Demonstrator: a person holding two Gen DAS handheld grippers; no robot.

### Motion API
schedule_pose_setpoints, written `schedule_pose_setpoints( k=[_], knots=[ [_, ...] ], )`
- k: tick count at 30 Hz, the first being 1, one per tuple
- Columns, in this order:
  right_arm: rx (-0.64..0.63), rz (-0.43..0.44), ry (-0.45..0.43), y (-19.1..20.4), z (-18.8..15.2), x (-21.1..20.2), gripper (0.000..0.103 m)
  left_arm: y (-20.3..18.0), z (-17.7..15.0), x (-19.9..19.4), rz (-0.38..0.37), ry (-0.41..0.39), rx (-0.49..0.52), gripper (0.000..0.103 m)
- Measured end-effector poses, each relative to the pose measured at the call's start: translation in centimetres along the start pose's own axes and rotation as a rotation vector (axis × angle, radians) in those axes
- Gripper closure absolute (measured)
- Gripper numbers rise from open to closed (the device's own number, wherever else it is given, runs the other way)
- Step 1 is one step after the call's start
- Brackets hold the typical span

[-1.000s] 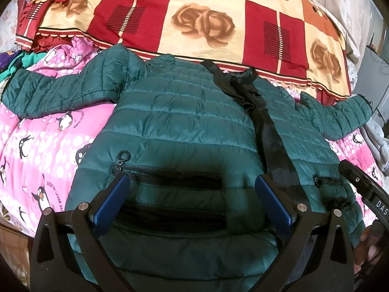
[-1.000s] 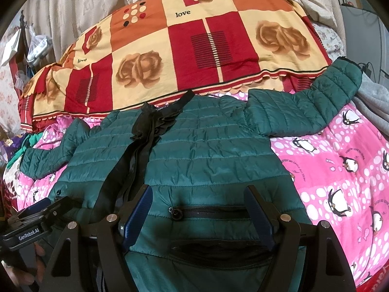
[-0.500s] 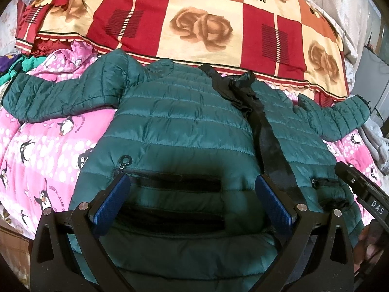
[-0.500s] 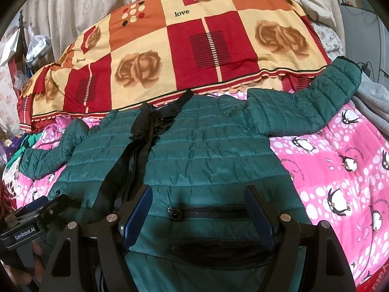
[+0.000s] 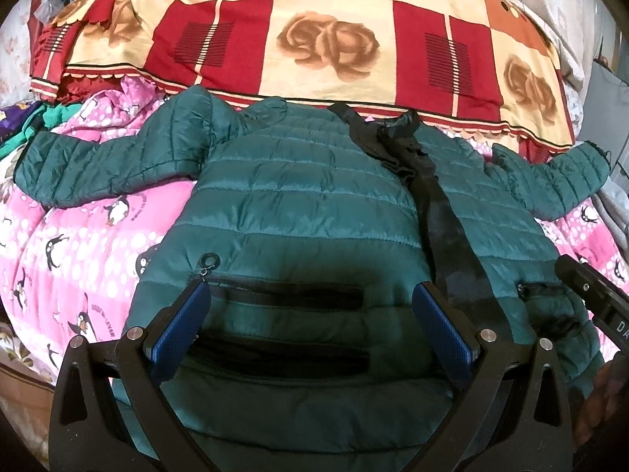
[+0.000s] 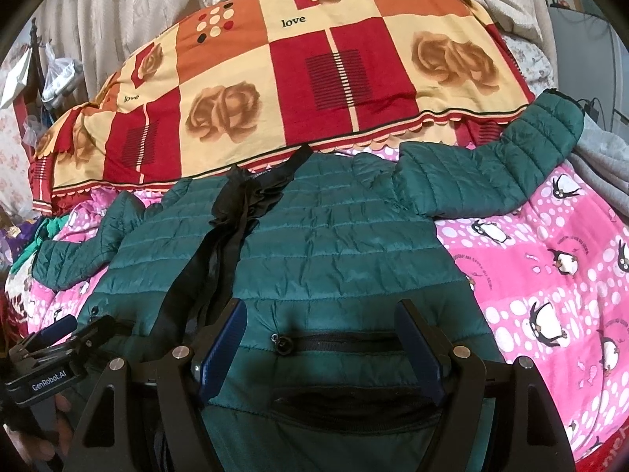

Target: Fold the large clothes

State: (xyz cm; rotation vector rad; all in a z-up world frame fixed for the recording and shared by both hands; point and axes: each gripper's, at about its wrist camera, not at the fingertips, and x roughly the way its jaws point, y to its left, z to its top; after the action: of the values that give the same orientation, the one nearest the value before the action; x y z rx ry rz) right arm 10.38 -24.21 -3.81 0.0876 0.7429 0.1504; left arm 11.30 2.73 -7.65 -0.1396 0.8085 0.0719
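Spread flat across a pink penguin-print blanket (image 5: 78,244), the dark green quilted puffer jacket (image 5: 298,196) lies front up with both sleeves out to the sides. Its left-hand sleeve (image 5: 106,165) reaches toward a heap of purple and teal cloth at the frame edge. Over the hem on that side hovers the left gripper (image 5: 310,314), fingers spread wide, their blue pads (image 5: 177,326) bracketing a zipped pocket (image 5: 283,295) and holding nothing. A black zipper placket (image 5: 436,212) runs down the jacket's middle from the rumpled black collar. Further right, the right gripper (image 6: 320,342) is likewise agape over the other pocket (image 6: 338,340), empty. Beyond it the right-hand sleeve (image 6: 495,165) stretches up to a red and cream rose-patterned quilt (image 6: 314,67) that lies behind the collar.
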Motion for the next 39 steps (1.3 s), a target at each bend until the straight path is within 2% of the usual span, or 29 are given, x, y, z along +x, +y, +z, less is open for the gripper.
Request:
schedule_pose_setpoints(
  k=[20, 21, 23, 25, 26, 30, 33, 37, 39],
  knots=[
    [0.006, 0.005, 0.013, 0.0, -0.1, 0.4, 0.028, 0.0, 0.0, 0.0, -0.002, -0.001, 0.004, 0.0],
    [0.008, 0.003, 0.016, 0.0, -0.1, 0.4, 0.028, 0.0, 0.0, 0.0, -0.007, -0.001, 0.002, 0.0],
    [0.009, 0.004, 0.017, 0.0, -0.1, 0.3, 0.028, 0.7, 0.3, 0.1, -0.071, 0.016, -0.021, 0.0],
    [0.009, 0.005, 0.015, 0.1, -0.1, 0.3, 0.028, 1.9, 0.7, 0.5, -0.162, 0.056, -0.071, 0.0],
    [0.01, 0.007, 0.015, 0.0, -0.1, 0.3, 0.028, 2.7, 1.1, 0.5, -0.176, 0.056, -0.107, 0.0],
    [0.016, 0.011, 0.01, -0.1, -0.4, 0.4, 0.028, 6.4, 3.2, -0.4, -0.143, 0.005, -0.223, 0.0],
    [0.019, 0.017, 0.012, -0.2, -0.5, 0.4, 0.028, 10.0, 4.8, 0.0, -0.166, -0.016, -0.273, 0.001],
    [0.017, 0.023, 0.008, -0.2, -0.5, 0.2, 0.028, 15.5, 5.2, 2.9, -0.285, 0.077, -0.337, 0.001],
    [0.02, 0.026, 0.008, -0.2, -0.4, 0.1, 0.028, 18.3, 4.9, 3.5, -0.273, 0.088, -0.387, 0.001]
  ],
)
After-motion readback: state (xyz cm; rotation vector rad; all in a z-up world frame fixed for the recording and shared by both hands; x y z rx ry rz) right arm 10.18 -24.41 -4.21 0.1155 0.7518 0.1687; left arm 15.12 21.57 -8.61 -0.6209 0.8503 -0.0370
